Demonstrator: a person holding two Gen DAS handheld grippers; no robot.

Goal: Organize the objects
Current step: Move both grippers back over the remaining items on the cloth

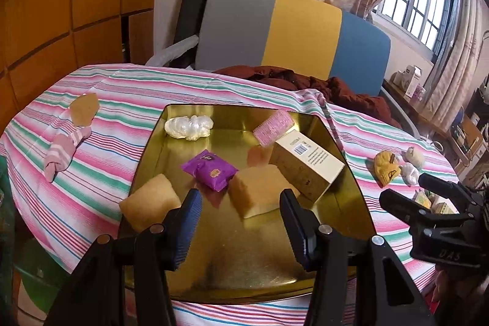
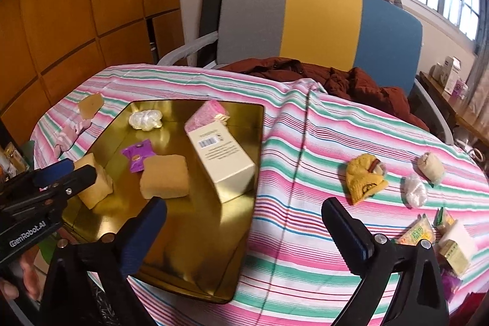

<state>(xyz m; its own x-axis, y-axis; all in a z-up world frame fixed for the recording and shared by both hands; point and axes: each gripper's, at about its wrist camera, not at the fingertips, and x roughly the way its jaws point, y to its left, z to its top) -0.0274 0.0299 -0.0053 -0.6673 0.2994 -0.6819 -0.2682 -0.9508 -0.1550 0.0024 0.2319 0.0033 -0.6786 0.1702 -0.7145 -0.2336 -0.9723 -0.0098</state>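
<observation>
A gold tray (image 1: 342, 203) (image 2: 214, 249) lies on the striped tablecloth. In it are two tan cakes (image 1: 259, 193) (image 1: 149, 202), a purple snack packet (image 1: 209, 170), a cream box (image 1: 305, 165) (image 2: 223, 155), a pink packet (image 1: 273, 127) and a white wad (image 1: 189, 127). My left gripper (image 1: 240, 203) is open and empty above the tray's near part. My right gripper (image 2: 244, 219) is open and empty above the tray's right edge. A yellow sock (image 2: 363, 182), white wads (image 2: 414, 190) and snack packets (image 2: 418, 232) lie on the cloth to the right.
A pink striped sock (image 1: 62, 150) and a tan piece (image 1: 84, 109) lie left of the tray. A grey, yellow and blue chair (image 1: 302, 32) with a brown coat (image 1: 333, 87) stands behind the table. A wooden wardrobe (image 1: 61, 5) is at left.
</observation>
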